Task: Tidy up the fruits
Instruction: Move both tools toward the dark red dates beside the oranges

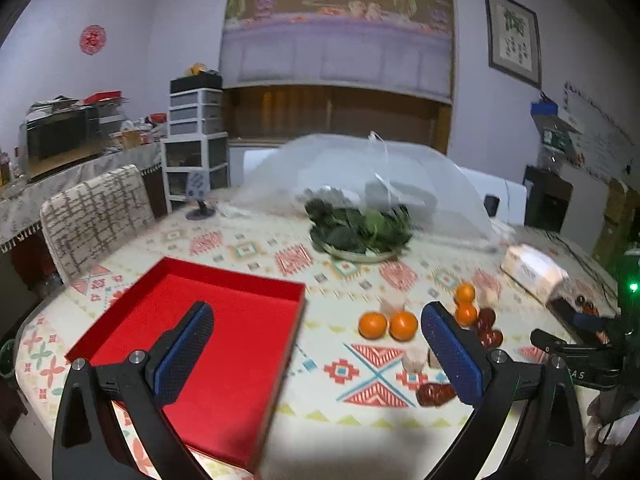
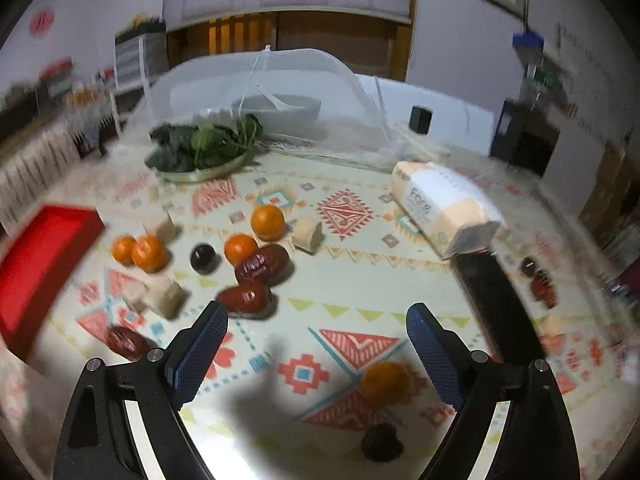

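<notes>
My left gripper (image 1: 316, 312) is open and empty, hovering over the right part of a red tray (image 1: 224, 280). To the right of the tray lie tangerines (image 1: 373, 324) and dark red dates (image 1: 436, 394) on the patterned tablecloth. My right gripper (image 2: 317, 312) is open above the cloth with nothing between its pads. A blurred tangerine (image 2: 386, 378) lies on the table below it, close to the right finger. Ahead of it sit more tangerines (image 2: 267, 222), red dates (image 2: 262, 264), a dark round fruit (image 2: 202, 257) and beige blocks (image 2: 164, 296). The red tray (image 2: 36, 264) shows at the left.
A plate of leafy greens (image 2: 200, 152) stands in front of a white mesh food cover (image 2: 260, 92). A tissue pack (image 2: 440, 208) and a long black object (image 2: 496, 304) lie at the right, with more dates (image 2: 542, 288) beyond. A chair (image 1: 96, 216) stands at the table's left.
</notes>
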Demonstrator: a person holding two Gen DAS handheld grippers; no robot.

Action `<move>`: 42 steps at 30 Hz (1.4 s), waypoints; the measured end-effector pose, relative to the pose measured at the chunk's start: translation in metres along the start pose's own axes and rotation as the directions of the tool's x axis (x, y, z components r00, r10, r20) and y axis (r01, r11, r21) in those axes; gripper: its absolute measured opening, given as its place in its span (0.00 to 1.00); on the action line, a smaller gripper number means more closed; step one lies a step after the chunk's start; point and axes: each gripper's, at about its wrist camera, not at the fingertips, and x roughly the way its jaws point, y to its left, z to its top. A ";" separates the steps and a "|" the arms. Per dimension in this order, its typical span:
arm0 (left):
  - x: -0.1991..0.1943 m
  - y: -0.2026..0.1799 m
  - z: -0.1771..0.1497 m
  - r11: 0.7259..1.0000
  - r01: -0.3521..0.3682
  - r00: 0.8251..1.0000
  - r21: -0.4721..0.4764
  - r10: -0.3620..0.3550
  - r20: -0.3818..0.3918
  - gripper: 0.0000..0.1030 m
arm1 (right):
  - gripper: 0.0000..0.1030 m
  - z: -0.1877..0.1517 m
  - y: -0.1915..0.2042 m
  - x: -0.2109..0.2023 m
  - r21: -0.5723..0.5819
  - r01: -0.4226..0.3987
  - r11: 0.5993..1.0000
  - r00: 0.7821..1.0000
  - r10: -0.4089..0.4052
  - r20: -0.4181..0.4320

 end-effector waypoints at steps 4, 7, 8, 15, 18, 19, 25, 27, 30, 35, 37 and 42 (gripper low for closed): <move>0.001 -0.005 -0.004 1.000 0.007 1.000 0.010 -0.007 -0.006 1.00 | 0.91 -0.006 0.020 -0.014 -0.072 0.091 0.993 0.995 -0.088 0.038; 0.004 -0.009 -0.006 1.000 0.006 1.000 0.013 -0.006 -0.018 1.00 | 0.91 -0.010 0.030 -0.019 -0.114 0.150 0.982 0.987 -0.143 0.073; 0.006 -0.011 -0.007 1.000 0.008 1.000 0.015 -0.007 -0.025 1.00 | 0.91 -0.011 0.032 -0.020 -0.123 0.160 0.979 0.985 -0.151 0.079; 0.021 -0.025 -0.009 0.999 0.014 0.998 0.038 -0.011 -0.059 1.00 | 0.91 -0.012 0.030 -0.010 -0.133 0.157 0.979 0.987 -0.151 0.056; 0.026 -0.027 -0.009 0.999 0.014 0.998 0.041 -0.012 -0.066 1.00 | 0.91 -0.013 0.029 -0.007 -0.134 0.158 0.978 0.987 -0.152 0.053; 0.027 -0.028 -0.009 0.999 0.014 0.998 0.041 -0.011 -0.068 1.00 | 0.91 -0.013 0.029 -0.006 -0.134 0.156 0.979 0.987 -0.150 0.051; 0.031 -0.030 -0.011 0.999 0.013 0.997 0.045 -0.010 -0.077 1.00 | 0.91 -0.014 0.030 -0.001 -0.135 0.149 0.980 0.989 -0.144 0.040; 0.032 -0.031 -0.012 0.999 0.014 0.997 0.043 -0.010 -0.080 1.00 | 0.91 -0.014 0.030 -0.001 -0.135 0.148 0.980 0.989 -0.144 0.040; 0.033 -0.031 -0.013 0.999 0.014 0.997 0.042 -0.010 -0.082 1.00 | 0.91 -0.015 0.029 0.000 -0.133 0.145 0.980 0.989 -0.141 0.038; 0.033 -0.031 -0.013 0.999 0.013 0.997 0.043 -0.010 -0.081 1.00 | 0.91 -0.016 0.029 0.001 -0.133 0.144 0.981 0.990 -0.141 0.032; 0.033 -0.031 -0.013 0.999 0.012 0.997 0.043 -0.009 -0.081 1.00 | 0.91 -0.016 0.029 0.002 -0.132 0.140 0.981 0.990 -0.137 0.029; 0.045 -0.030 -0.017 0.998 -0.021 0.992 0.064 0.029 -0.119 1.00 | 0.91 -0.013 0.021 0.011 -0.101 0.071 0.992 0.997 -0.073 -0.012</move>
